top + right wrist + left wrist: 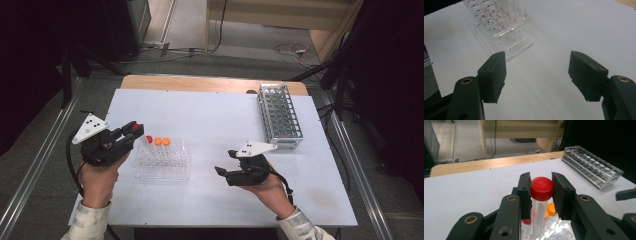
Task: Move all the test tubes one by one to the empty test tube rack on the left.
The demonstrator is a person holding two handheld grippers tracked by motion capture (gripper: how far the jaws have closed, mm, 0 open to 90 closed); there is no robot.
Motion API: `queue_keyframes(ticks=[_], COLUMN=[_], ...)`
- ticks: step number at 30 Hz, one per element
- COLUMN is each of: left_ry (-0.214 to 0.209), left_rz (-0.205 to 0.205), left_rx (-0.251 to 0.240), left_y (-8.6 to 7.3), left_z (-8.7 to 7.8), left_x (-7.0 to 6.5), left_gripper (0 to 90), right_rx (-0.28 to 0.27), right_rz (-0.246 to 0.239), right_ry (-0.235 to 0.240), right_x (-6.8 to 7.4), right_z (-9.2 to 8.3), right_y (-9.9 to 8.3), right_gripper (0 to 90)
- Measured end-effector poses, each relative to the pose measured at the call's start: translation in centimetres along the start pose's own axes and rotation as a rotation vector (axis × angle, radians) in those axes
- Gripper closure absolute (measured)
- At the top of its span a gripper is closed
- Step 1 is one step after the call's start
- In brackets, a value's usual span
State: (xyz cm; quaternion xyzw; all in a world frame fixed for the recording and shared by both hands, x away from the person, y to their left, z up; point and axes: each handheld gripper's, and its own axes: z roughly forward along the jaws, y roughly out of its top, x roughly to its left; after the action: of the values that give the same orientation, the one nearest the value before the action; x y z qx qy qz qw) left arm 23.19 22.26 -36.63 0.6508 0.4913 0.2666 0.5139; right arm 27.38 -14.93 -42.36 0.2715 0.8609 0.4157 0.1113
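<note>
1. The left tongs (541,192) are narrowed onto the red screw cap of a clear plastic tube (542,188), seen in the centre of the left gripper view; both black pads touch the cap's sides. In the high view the tube (146,144) stands at the left end of a clear acrylic rack (163,161), lower left of centre on the white counter (215,120).
2. The right tongs (224,162) stand wide with nothing between them, low over bare counter right of the rack.
3. The grip is on the cap alone, so the tube could swing below the pads and knock the rack's rim.
4. Two orange-capped clear tubes (162,142) stand just beside it; a sideways pull could tip them or drag the light rack.
5. A loose cap could slip off and drop the tube.
6. With the right tongs away from the rack, nothing steadies it.
7. The tube's lower end is hidden behind the left tongs' links, so I cannot tell whether it sits in its hole or has cleared it.
8. The silver metal rack (280,116), upper right in the high view, looks empty, though its far holes are hard to read.
</note>
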Motion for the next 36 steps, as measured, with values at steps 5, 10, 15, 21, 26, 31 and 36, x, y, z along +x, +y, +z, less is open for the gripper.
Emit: queue_keyframes(ticks=[5, 10, 15, 21, 26, 31, 36], left_ry=[0.029, 0.05, 0.06, 0.083, 0.098, 0.105, 0.119], left_rz=[-0.014, -0.022, -0.026, -0.012, -0.003, 0.007, 0.015], left_rx=[0.002, -0.001, 0.001, 0.003, 0.016, 0.043, 0.067], left_y=[-0.2, -0.4, -0.6, -1.0, -1.5, -2.0, -2.7], left_z=[0.0, 0.3, 0.7, 1.2, 1.7, 2.3, 2.8], left_x=[1.0, 1.6, 1.8, 1.9, 1.7, 1.5, 1.2], left_gripper=[70.3, 70.3, 70.3, 70.2, 70.1, 70.1, 70.0], right_rx=[-0.001, 0.0, 0.003, 0.004, 0.006, 0.006, 0.007], right_rz=[0.001, 0.003, 0.004, 0.004, 0.002, 0.001, -0.003], right_ry=[-0.001, 0.001, 0.0, -0.001, -0.002, -0.004, -0.007], right_x=[0.0, 0.0, -0.1, -0.1, -0.1, -0.1, -0.1], right_z=[0.0, 0.0, 0.1, 0.1, 0.2, 0.2, 0.2], right_y=[0.0, 0.0, -0.1, -0.1, -0.1, -0.2, -0.2], right_gripper=[29.0, 29.0, 29.0, 29.0, 29.0, 29.0, 29.1])
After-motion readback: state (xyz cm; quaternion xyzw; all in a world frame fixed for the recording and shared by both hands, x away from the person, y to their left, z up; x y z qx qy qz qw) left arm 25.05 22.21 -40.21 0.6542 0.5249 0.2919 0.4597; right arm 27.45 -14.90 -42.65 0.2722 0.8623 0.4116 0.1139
